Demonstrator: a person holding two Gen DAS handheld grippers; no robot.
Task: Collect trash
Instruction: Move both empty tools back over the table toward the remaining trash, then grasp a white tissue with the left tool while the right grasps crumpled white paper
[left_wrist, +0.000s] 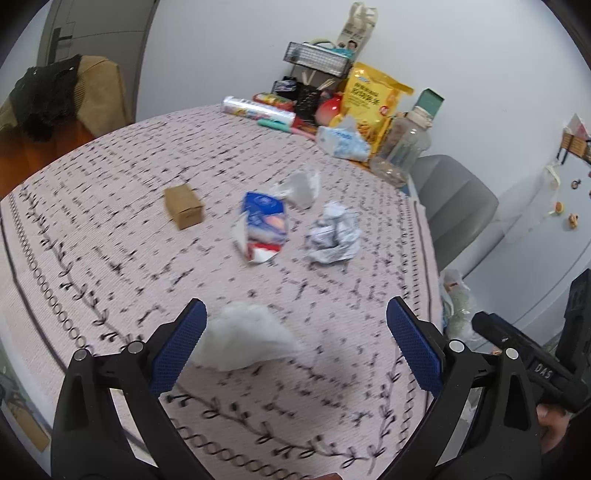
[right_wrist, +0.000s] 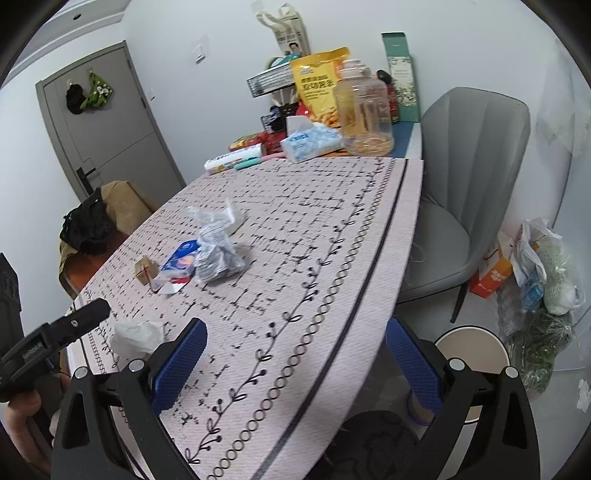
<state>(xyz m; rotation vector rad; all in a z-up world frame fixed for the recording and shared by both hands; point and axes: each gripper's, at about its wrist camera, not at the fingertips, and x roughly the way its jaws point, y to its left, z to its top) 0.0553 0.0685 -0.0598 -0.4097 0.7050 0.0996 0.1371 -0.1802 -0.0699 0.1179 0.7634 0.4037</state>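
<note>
Both tongs, left (left_wrist: 295, 341) and right (right_wrist: 295, 352), gape wide over the table (right_wrist: 314, 206) (other handle (left_wrist: 543, 369) reads "DAS").

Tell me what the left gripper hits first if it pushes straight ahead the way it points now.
Most likely the crumpled white tissue: it lies on the tablecloth just ahead of the open left gripper, nearer its left finger. Beyond it lies the blue-and-white wrapper. Depth is unclear, so the gripper might pass over the tissue.
</note>
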